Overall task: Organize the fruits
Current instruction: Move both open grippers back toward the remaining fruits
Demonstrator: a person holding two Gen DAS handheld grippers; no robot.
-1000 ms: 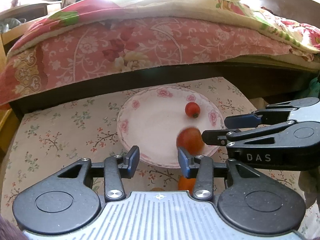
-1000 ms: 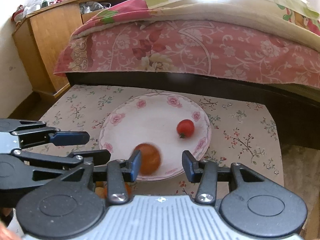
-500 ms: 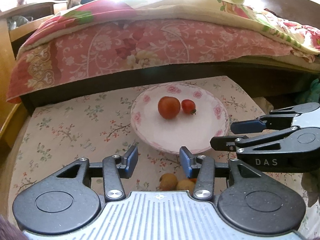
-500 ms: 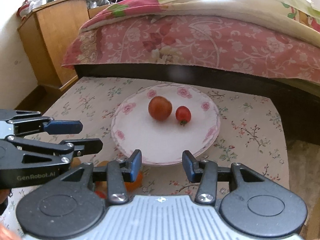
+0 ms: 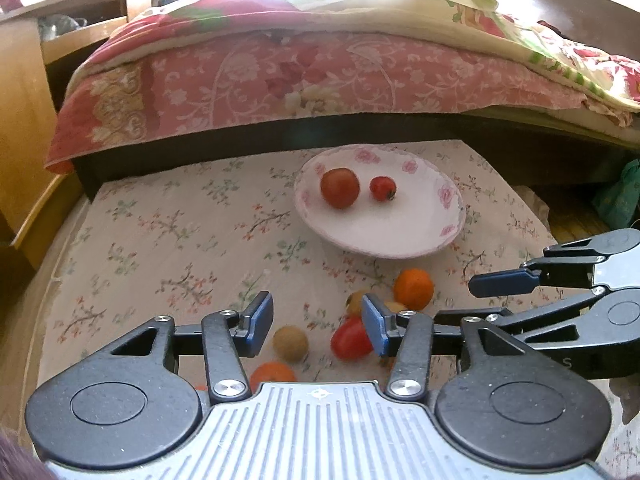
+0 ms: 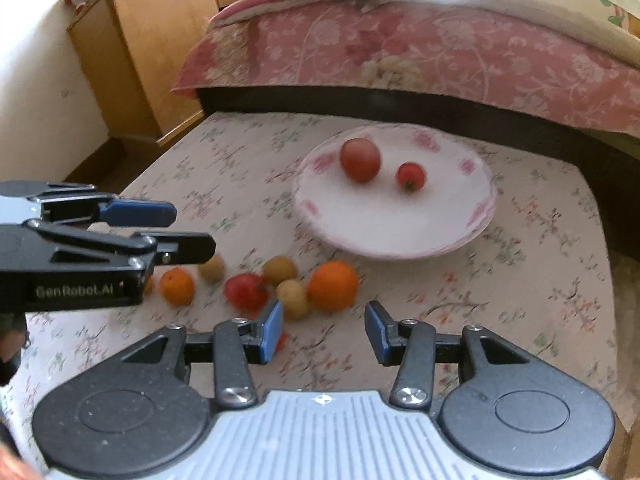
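Fruit lies loose on the flowered tablecloth (image 5: 168, 240) just ahead of both grippers. The left gripper (image 5: 316, 322) has its blue-tipped fingers spread wide with nothing between them; directly past the gap sit a dull tan round fruit (image 5: 291, 343) and a glossy red tomato (image 5: 350, 338) beside the right-hand finger, with a small orange (image 5: 272, 374) nearest of all, half hidden under the gripper body. A little farther, ahead and to the right, is a bigger orange (image 5: 413, 289) with a yellowish fruit (image 5: 356, 300) next to it. The right gripper (image 6: 324, 330) is likewise spread and empty, and hangs over the cloth with the cluster just beyond its left finger: a yellowish fruit, a bright orange (image 6: 333, 286), a blurred red tomato (image 6: 246, 291). Beyond the loose pile stands a white plate with pink flowers (image 5: 400, 236), carrying a large matte red tomato (image 5: 340, 188) and, just right of it, a small shiny cherry tomato (image 5: 383, 188); the two are apart. Farthest back runs a pink floral bedspread (image 5: 320, 76).
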